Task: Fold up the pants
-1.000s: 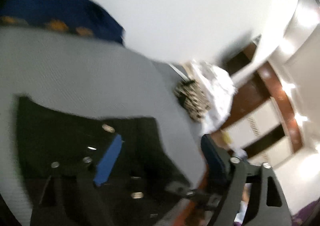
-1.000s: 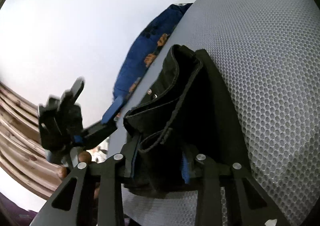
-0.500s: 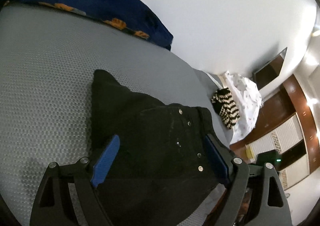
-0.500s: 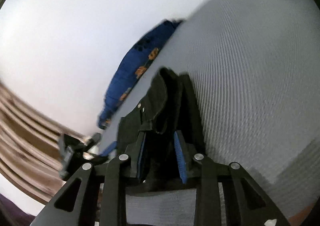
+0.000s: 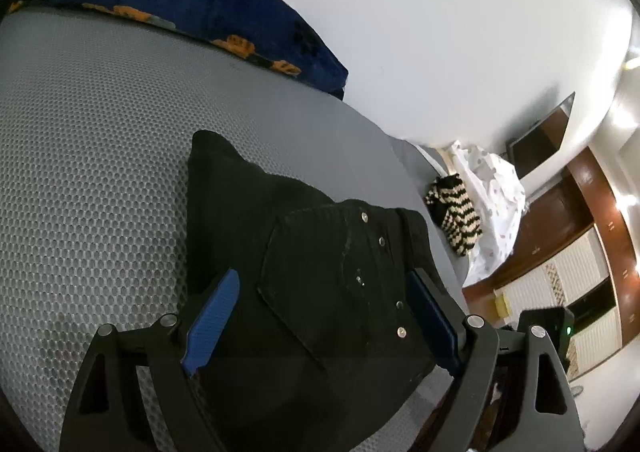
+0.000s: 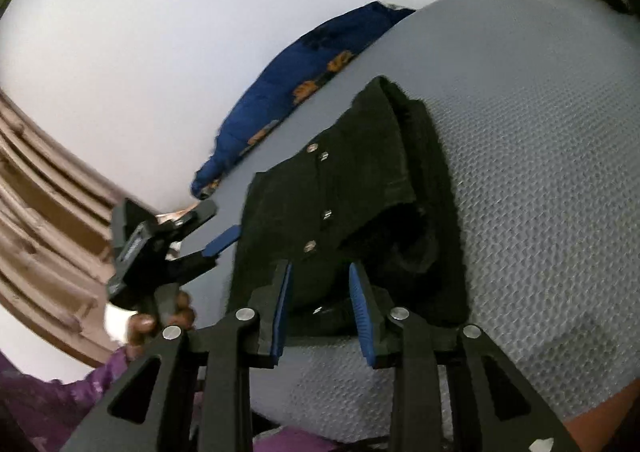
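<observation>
Black pants (image 5: pixel 304 268) lie folded in a compact stack on the grey mesh bed (image 5: pixel 88 155), rivets and a back pocket facing up. My left gripper (image 5: pixel 324 316) is open wide above the near end of the stack, holding nothing. In the right wrist view the pants (image 6: pixel 352 203) lie just ahead of my right gripper (image 6: pixel 322 300), whose jaws are apart with the near pants edge between them, not clamped. The left gripper (image 6: pixel 188 236) also shows there, at the left of the stack, held by a hand.
A blue pillow with orange prints (image 5: pixel 192 15) lies at the back against the white wall. A black-and-cream striped cloth (image 5: pixel 456 215) and a white spotted cloth (image 5: pixel 496 195) sit at the bed's far right. Wooden cabinets (image 5: pixel 576 252) stand beyond.
The right gripper has opened and let go of the pants, which now lie flat. The left gripper has swung over the stack and stays open.
</observation>
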